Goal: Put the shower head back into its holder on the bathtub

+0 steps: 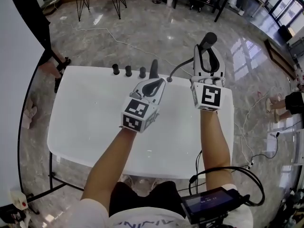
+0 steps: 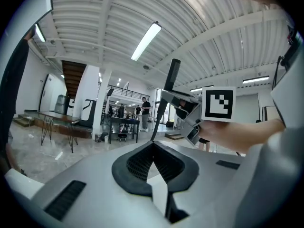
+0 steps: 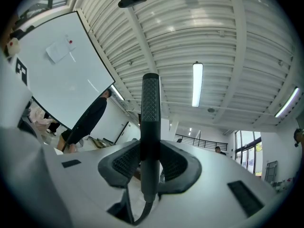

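Nearest: your left gripper (image 1: pixel 156 84) over the middle of the tub (image 1: pixel 80 127), jaws closed on nothing, tips aimed at the far rim. Your right gripper (image 1: pixel 207 56) is to its right and a bit farther, jaws clamped on the handle of the shower head (image 1: pixel 209 38). The shower head stands upright in those jaws, long axis up and down, spray end on top. Its hose (image 1: pixel 176 69) trails down and left to a port in the far rim.

Along the far rim there are three knobs (image 1: pixel 128 71) in a row, then a black post (image 1: pixel 153 69) just right of them. The post is probably the holder; can't confirm from here.

Key relation: the post lies left of the shower head and lower, just beyond the left jaws and apart from the right ones. Your right hand has the part, so the move looks like left and down, handle upright to drop in. Your left hand is nearer the post but empty, so hold it clear of that path.
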A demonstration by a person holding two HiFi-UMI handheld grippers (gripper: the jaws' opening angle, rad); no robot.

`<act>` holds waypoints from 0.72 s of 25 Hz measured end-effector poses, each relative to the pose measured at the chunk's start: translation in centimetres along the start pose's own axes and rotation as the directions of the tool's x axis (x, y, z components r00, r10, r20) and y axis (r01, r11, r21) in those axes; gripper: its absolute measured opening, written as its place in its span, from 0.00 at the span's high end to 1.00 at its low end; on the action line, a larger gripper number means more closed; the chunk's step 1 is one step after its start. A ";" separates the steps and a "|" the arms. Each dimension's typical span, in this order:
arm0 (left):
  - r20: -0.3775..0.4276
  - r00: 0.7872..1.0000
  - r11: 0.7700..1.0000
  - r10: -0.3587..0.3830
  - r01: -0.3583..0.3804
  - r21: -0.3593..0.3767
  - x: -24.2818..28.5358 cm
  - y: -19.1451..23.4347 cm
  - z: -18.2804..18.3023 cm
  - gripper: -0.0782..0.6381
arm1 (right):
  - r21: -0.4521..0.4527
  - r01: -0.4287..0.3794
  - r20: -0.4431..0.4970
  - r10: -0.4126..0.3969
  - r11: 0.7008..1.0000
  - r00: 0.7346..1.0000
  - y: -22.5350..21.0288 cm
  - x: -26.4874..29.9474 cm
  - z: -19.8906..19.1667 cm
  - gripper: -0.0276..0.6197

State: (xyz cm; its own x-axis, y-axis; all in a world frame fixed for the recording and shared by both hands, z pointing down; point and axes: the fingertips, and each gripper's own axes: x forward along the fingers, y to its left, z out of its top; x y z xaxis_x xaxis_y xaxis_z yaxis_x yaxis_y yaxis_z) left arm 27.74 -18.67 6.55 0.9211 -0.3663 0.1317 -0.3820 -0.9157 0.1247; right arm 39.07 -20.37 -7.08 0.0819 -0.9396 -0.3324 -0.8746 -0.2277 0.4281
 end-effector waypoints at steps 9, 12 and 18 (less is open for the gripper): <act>-0.050 0.999 1.000 0.002 -0.002 -0.013 1.1 1.9 -3.8 0.87 | 0.129 -0.038 -0.101 0.052 0.991 0.994 1.3 0.8 -7.5 0.76; -0.060 0.998 1.000 0.012 -0.013 -0.015 2.1 3.7 -6.3 0.87 | 0.174 -0.048 -0.139 0.073 0.984 0.988 2.5 1.8 -12.6 0.76; -0.064 0.997 0.998 0.053 -0.055 -0.029 1.3 5.6 -9.3 0.87 | 0.240 -0.068 -0.197 0.117 0.968 0.973 4.6 2.2 -20.2 0.76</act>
State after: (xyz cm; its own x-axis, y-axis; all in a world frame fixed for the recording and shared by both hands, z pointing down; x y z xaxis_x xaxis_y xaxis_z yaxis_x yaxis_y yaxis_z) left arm 26.12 -22.74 16.52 0.8928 -0.4034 0.2006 -0.4343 -0.8890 0.1452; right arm 44.88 -28.67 11.16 0.0716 -0.9916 -0.1074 -0.9673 -0.0953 0.2352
